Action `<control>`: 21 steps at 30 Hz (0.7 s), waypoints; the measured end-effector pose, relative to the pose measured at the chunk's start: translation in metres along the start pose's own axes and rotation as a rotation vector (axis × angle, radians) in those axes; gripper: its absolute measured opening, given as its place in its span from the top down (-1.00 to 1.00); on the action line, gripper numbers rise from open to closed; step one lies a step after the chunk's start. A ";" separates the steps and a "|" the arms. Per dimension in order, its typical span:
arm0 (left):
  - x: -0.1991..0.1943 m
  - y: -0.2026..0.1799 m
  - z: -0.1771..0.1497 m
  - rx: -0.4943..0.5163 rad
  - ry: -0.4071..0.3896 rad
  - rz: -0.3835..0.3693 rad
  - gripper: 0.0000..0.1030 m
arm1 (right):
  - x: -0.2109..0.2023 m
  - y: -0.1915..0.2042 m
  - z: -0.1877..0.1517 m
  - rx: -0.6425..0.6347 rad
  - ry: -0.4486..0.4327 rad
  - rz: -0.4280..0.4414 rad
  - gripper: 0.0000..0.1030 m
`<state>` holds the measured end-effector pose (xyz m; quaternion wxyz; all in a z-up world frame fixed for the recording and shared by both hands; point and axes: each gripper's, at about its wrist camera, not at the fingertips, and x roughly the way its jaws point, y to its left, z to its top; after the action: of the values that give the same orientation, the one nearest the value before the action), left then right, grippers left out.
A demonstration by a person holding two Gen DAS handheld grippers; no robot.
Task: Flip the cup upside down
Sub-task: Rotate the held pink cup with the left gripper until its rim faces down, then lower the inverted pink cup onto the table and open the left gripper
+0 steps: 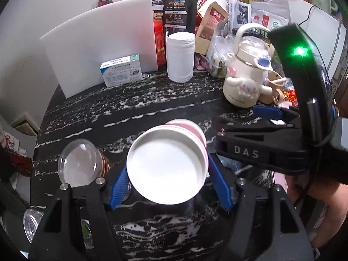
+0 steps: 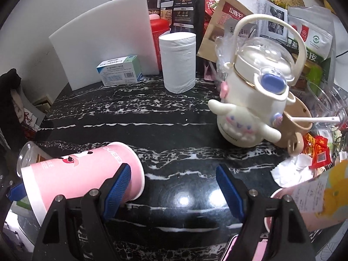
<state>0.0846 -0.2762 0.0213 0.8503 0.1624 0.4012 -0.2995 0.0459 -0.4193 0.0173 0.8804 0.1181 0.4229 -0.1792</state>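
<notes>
**Operator:** Status of the left gripper (image 1: 167, 184)?

**Me:** I see its blue fingers (image 1: 119, 187) clamped on the cup (image 1: 166, 163), one on each side near the rim. The cup lies on its side, tilted, with its white inside facing the left wrist camera.

**Operator:** Cup position?

**Me:** Near the front edge of the table (image 2: 174, 134), towards the left corner. In the right wrist view the pink cup (image 2: 82, 171) has its base pointing right, and a clear glass (image 2: 26, 154) sits just behind its mouth end.

**Operator:** Right gripper (image 2: 174, 191)?

**Me:** Its jaws stand apart and hold nothing. The left finger (image 2: 117, 187) is just beside the cup's base; I cannot tell whether they touch.
</notes>
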 end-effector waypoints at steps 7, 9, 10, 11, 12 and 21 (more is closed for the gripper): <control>0.015 0.006 0.022 -0.014 -0.004 0.001 -0.28 | 0.013 -0.014 0.006 0.031 0.021 -0.007 -0.57; 0.020 0.009 0.029 -0.023 -0.005 0.002 -0.28 | 0.016 -0.015 0.009 0.028 0.028 -0.010 -0.57; 0.023 0.010 0.032 -0.028 -0.006 0.004 -0.28 | 0.017 -0.015 0.010 0.026 0.029 -0.012 -0.57; 0.025 0.011 0.035 -0.033 -0.007 0.007 -0.28 | 0.018 -0.015 0.012 0.023 0.032 -0.014 -0.57; 0.028 0.013 0.038 -0.038 -0.008 0.011 -0.28 | 0.020 -0.015 0.014 0.021 0.036 -0.015 -0.57; 0.046 0.023 0.055 -0.071 -0.023 0.039 -0.28 | 0.034 -0.009 0.024 0.019 0.045 0.003 -0.57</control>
<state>0.1543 -0.3044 0.0209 0.8658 0.1366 0.3985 -0.2702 0.0785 -0.4433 0.0050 0.8698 0.1309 0.4405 -0.1793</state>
